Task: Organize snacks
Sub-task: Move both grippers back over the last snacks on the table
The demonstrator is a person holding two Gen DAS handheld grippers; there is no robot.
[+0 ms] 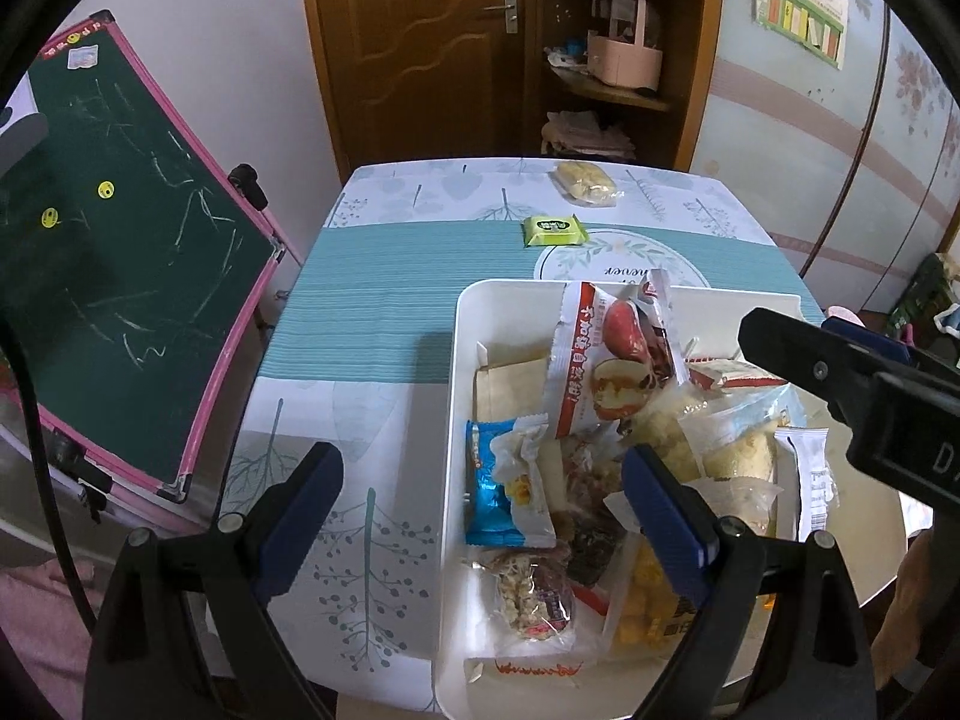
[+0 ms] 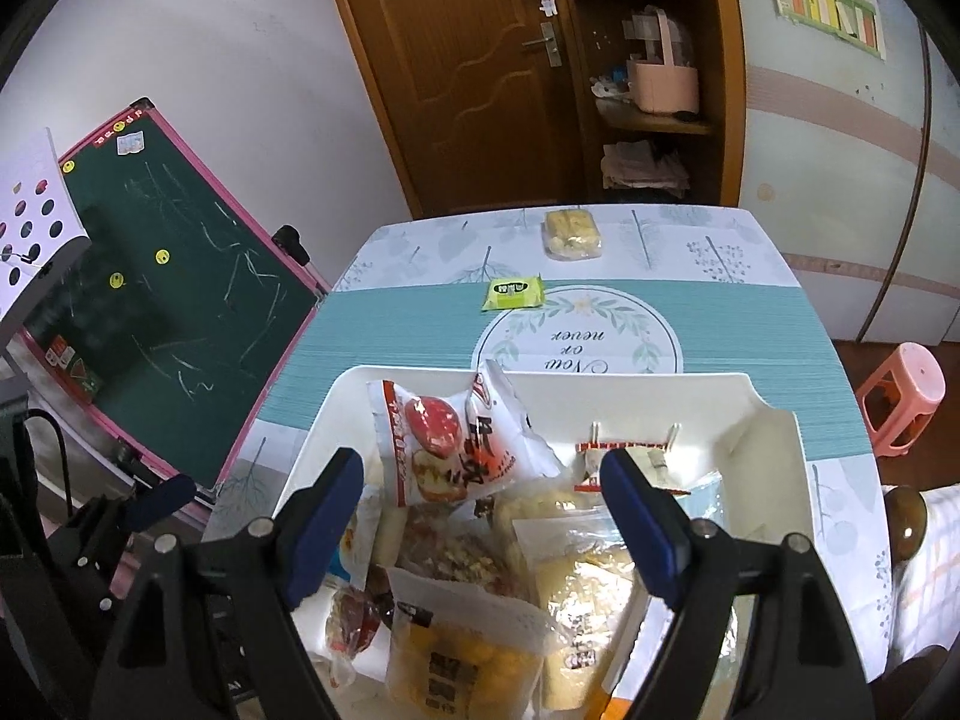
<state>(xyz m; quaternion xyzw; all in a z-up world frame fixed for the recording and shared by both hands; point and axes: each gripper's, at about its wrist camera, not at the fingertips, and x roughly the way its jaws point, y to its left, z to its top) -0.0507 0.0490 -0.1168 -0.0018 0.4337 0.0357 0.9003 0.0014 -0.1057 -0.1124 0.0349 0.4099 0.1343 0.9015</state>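
A white bin (image 1: 462,324) (image 2: 798,450) near the table's front holds several snack packets, with a red-and-white packet (image 1: 606,354) (image 2: 438,450) on top. A green packet (image 1: 553,229) (image 2: 513,292) and a clear bag of yellow cakes (image 1: 585,183) (image 2: 571,233) lie loose on the far part of the table. My left gripper (image 1: 483,501) is open and empty over the bin's left wall. My right gripper (image 2: 483,507) is open and empty above the bin's packets; it also shows in the left wrist view (image 1: 840,372).
The table (image 1: 372,312) (image 2: 384,324) has a teal and white leaf-print cloth. A green chalkboard (image 1: 120,252) (image 2: 180,300) with a pink frame stands at the table's left. A pink stool (image 2: 903,399) stands at the right. A wooden door and shelf are behind.
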